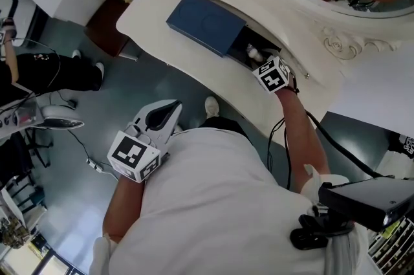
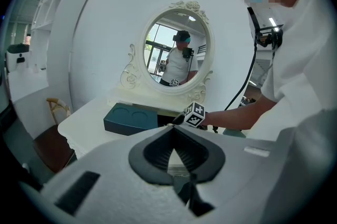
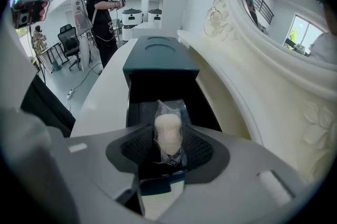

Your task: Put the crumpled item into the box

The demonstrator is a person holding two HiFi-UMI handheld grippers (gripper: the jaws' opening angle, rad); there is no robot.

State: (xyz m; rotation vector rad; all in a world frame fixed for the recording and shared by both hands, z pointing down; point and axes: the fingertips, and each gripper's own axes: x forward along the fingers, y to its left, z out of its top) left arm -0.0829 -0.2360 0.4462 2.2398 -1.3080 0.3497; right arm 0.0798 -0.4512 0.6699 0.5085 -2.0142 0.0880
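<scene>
Nearly done: crumpled item [image 3: 168, 124] lies inside the box [image 3: 160, 62] at twelve o'clock, seemingly loose between the wide-jawed right gripper [image 3: 168, 132]; left gripper [image 2: 174, 129] closed, empty.

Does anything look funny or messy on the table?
Nothing looks spilled or broken. The blue box just stands half open, its dark inside showing, and the crumpled item sits over that opening between the right gripper's parted jaws.

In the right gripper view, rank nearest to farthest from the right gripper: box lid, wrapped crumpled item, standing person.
1. Wrapped crumpled item, between the jaws.
2. Box lid, straight ahead, just beyond it.
3. Standing person, far back, upper left.
</scene>
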